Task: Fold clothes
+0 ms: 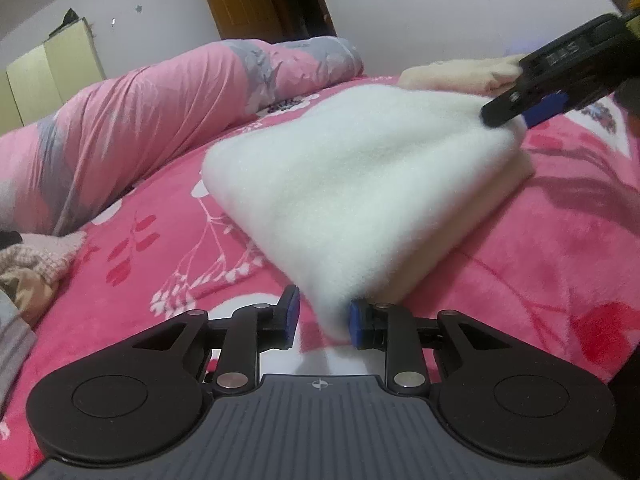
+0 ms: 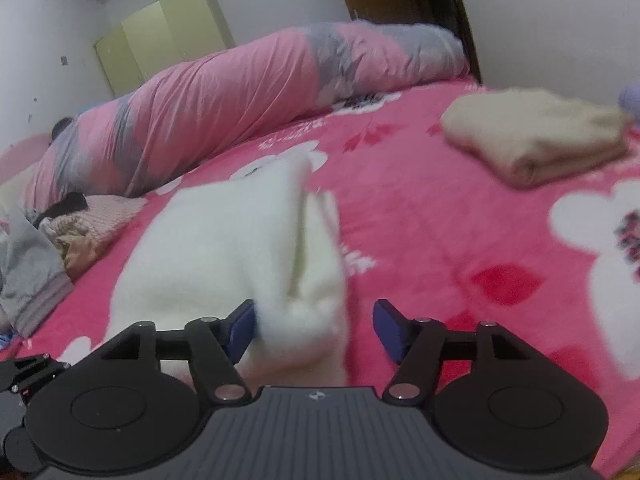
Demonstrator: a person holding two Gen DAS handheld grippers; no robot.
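- Right now white garment (image 1: 360,184) lies folded on pink bed cover (image 1: 540,248), long axis running lower centre to upper right in left wrist view.
- Left gripper (image 1: 324,316): jaws apart, near corner between them, touching right pad only, not pinched.
- Right gripper (image 2: 314,330): jaws wide, cloth end against left pad; nothing clamped.
- Both ends equally near; beige stack (image 2: 536,136) sits upper right, well apart.
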